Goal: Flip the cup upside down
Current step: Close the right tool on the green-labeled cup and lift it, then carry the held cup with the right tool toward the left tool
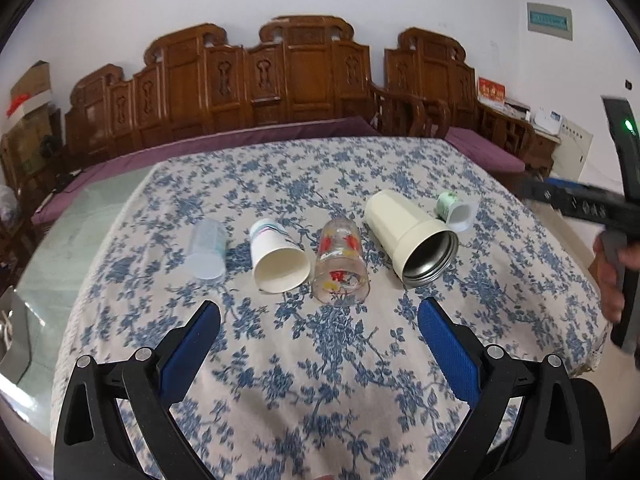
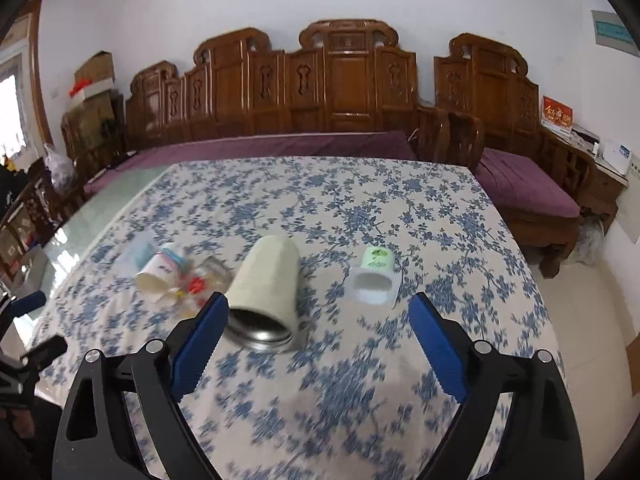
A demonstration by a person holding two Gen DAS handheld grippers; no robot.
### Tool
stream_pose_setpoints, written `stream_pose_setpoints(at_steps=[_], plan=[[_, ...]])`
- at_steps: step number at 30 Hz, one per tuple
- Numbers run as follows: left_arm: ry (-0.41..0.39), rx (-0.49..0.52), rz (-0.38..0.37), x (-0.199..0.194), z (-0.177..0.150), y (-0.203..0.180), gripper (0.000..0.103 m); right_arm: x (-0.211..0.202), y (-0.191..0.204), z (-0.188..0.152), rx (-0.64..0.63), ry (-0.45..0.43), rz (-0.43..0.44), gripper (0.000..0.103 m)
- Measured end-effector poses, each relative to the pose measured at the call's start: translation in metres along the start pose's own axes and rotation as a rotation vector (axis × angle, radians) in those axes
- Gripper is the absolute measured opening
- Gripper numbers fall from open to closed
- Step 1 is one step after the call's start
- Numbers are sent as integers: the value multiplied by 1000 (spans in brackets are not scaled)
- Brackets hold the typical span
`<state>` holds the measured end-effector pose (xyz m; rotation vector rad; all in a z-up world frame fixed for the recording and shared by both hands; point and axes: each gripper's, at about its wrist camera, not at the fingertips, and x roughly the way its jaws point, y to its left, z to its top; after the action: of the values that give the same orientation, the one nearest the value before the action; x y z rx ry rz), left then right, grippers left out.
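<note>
Several cups lie on their sides in a row on the floral tablecloth, mouths toward me: a clear plastic cup, a white paper cup, a printed glass, a cream steel-lined cup and a small green yogurt cup. My left gripper is open and empty, just short of the glass. My right gripper is open and empty, with the cream cup by its left finger and the yogurt cup ahead.
The cloth covers a glass table whose bare left part shows. Carved wooden benches with purple cushions stand behind the table. The right gripper's body and the hand holding it show at the right edge of the left wrist view.
</note>
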<state>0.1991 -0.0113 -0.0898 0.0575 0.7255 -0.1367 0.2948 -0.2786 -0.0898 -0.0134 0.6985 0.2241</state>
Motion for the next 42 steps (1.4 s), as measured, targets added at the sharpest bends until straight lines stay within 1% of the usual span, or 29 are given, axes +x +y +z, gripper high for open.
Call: stream_pose_setpoints(at_steps=[3, 5, 6, 8, 13, 15, 18, 20, 22, 23, 24, 26, 29, 33, 38, 42], plan=[[32, 16, -19, 23, 5, -5, 95, 34, -10, 16, -2, 40, -14, 89], [51, 16, -33, 36, 5, -7, 95, 52, -17, 23, 7, 67, -15, 84], [60, 12, -44, 40, 4, -8, 95, 67, -22, 28, 15, 92, -15, 83], [75, -6, -75, 49, 2, -10, 95, 84, -30, 35, 31, 114, -21, 80], [92, -6, -94, 62, -1, -19, 95, 141, -48, 48, 78, 198, -42, 75], [98, -12, -98, 64, -2, -21, 95, 158, -53, 49, 86, 225, -55, 74], [98, -15, -91, 66, -3, -22, 95, 191, -66, 49, 113, 296, -82, 72], [101, -17, -88, 67, -4, -22, 95, 204, -72, 48, 123, 324, -103, 72], [108, -23, -89, 69, -5, -20, 95, 218, -77, 44, 147, 374, -90, 72], [110, -24, -88, 70, -6, -19, 95, 223, -77, 42, 155, 402, -77, 68], [113, -23, -85, 70, -6, -19, 95, 228, -77, 39, 150, 428, -84, 66], [114, -23, -83, 69, -8, -18, 95, 230, -71, 36, 123, 446, -99, 50], [116, -27, -78, 65, -10, -18, 95, 224, -65, 34, 102, 454, -103, 49], [106, -18, -69, 48, -12, -20, 95, 201, -63, 31, 106, 425, -84, 49], [76, -15, -59, 21, -12, -23, 95, 156, -53, 19, 102, 382, -37, 49], [74, -13, -59, 4, -20, -25, 95, 119, -35, 4, 83, 350, 7, 49]])
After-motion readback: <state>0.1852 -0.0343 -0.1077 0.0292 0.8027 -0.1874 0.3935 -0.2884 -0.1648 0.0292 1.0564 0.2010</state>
